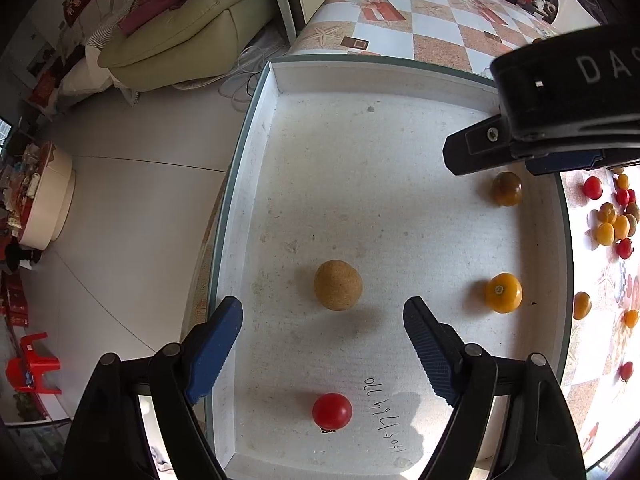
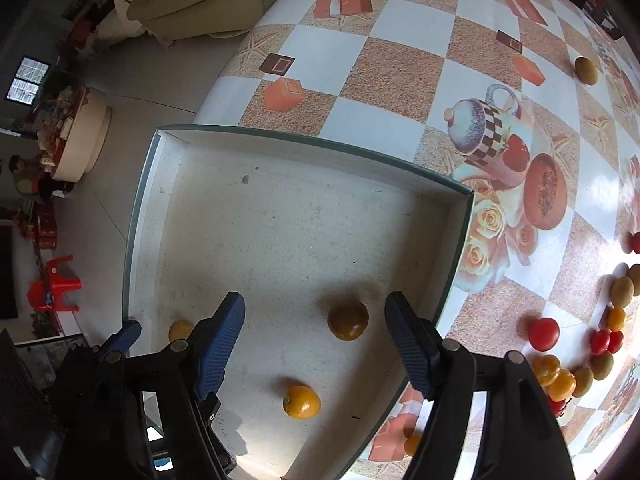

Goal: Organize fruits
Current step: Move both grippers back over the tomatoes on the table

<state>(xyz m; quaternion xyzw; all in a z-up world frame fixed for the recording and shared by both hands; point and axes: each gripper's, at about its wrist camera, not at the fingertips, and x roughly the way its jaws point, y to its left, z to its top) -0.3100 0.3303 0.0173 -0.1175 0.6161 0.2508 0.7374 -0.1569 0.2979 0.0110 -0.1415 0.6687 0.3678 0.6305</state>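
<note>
Nearest the left wrist camera, the left gripper [image 1: 323,344] hangs over a shallow white tray [image 1: 256,184] with its blue-padded fingers [image 1: 218,354] spread wide and nothing between them. Just under its near edge a red cherry tomato [image 1: 332,411] lies on the tray floor beside some handwritten digits. A little further on, a tan, rough-skinned round fruit [image 1: 338,285] sits between and just beyond the fingertips, touching neither pad. To the right of it rests an orange-yellow tomato [image 1: 503,293], and beyond that a dark olive-brown tomato [image 1: 507,188], right under the other gripper's black body.

From the right wrist camera, the right gripper [image 2: 316,330] is likewise wide open and holds nothing; the olive-brown tomato lies on the tray floor between its fingertips, clear of both pads (the orange-yellow one is nearer, below the gap). The tray stands at the edge of a table [image 2: 392,76] covered in a checked, printed cloth. Off the tray to the right, a loose pile of small fruits [image 2: 580,364] (red, orange and greenish-brown) lies on the cloth, and one greenish fruit [image 2: 586,70] sits alone far up the table. Beyond the table are a pale green sofa [image 1: 180,28] and a red plastic stool [image 1: 34,364] on the floor.
</note>
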